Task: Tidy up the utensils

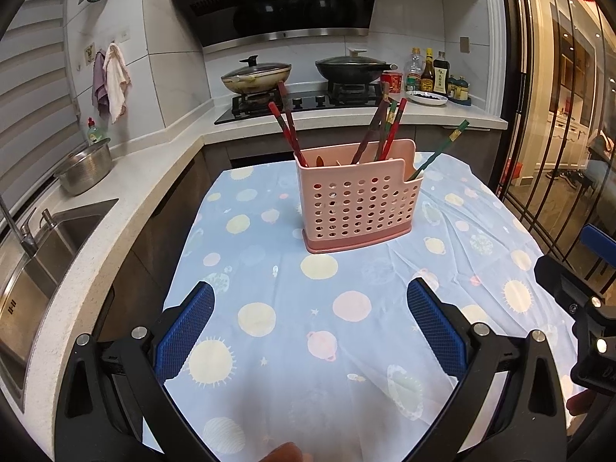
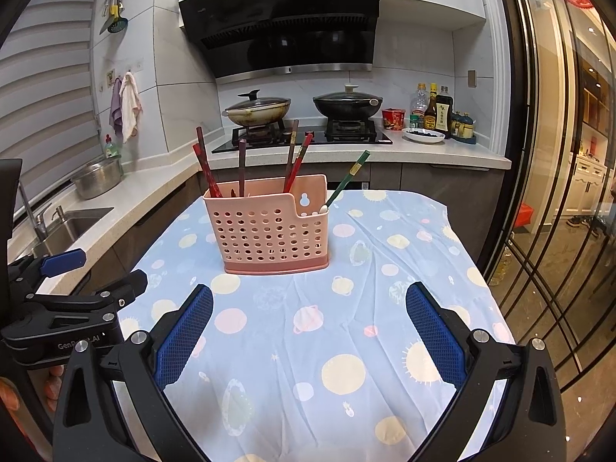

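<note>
Chopsticks (image 1: 375, 131) stand in the pink holder (image 1: 358, 204), upper centre on the tabletop (image 1: 269, 346). My left claw (image 1: 310, 327) and right claw (image 2: 310, 327) are both wide and empty. Sorting looks finished; I judge retreat comes next.

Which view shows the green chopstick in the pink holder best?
The right wrist view: the green chopstick shows clear against the cabinet, down into the pink holder's low end compartment. In the left wrist view, it leans farther off to the side.
</note>
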